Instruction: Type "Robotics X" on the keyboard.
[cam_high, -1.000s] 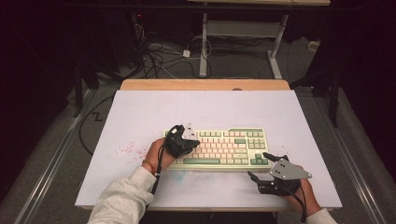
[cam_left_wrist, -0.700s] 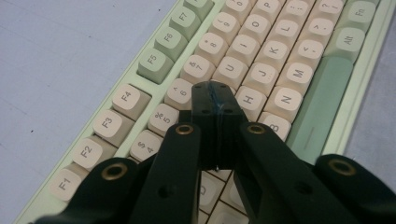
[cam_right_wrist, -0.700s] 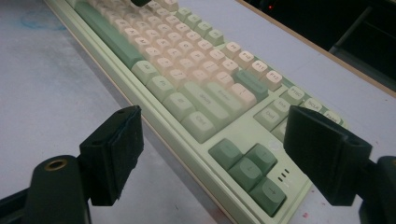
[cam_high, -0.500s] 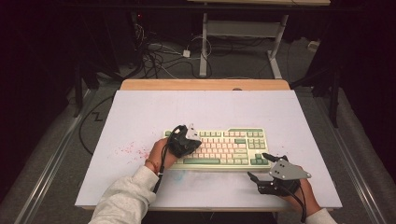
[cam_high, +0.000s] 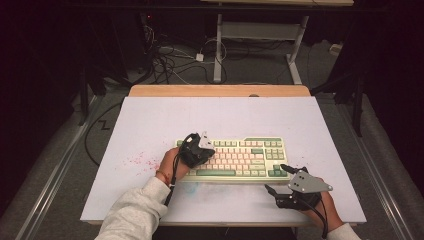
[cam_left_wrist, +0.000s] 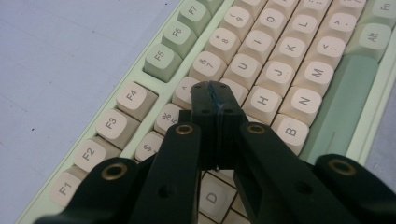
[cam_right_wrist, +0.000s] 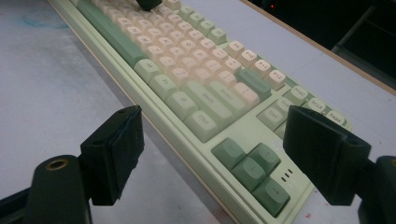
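A pale green and cream keyboard (cam_high: 240, 157) lies on the white table (cam_high: 225, 117), slightly right of centre. My left gripper (cam_high: 204, 151) hovers over the keyboard's left half. In the left gripper view its jaws are shut with nothing between them, and the left gripper (cam_left_wrist: 215, 93) tips sit low over the keys beside the H key (cam_left_wrist: 262, 100); contact is hidden. My right gripper (cam_high: 276, 177) is at the keyboard's front right corner. In the right gripper view the right gripper (cam_right_wrist: 215, 135) stands open, with the keyboard (cam_right_wrist: 205, 98) corner and its arrow keys (cam_right_wrist: 252, 165) between the fingers (cam_right_wrist: 116, 149).
Pink specks (cam_high: 137, 161) mark the table left of the keyboard, and a faint blue smudge (cam_high: 200, 187) lies in front of it. A wooden strip (cam_high: 220, 91) edges the far side. Beyond it are floor cables (cam_high: 170, 60) and a metal frame (cam_high: 250, 30).
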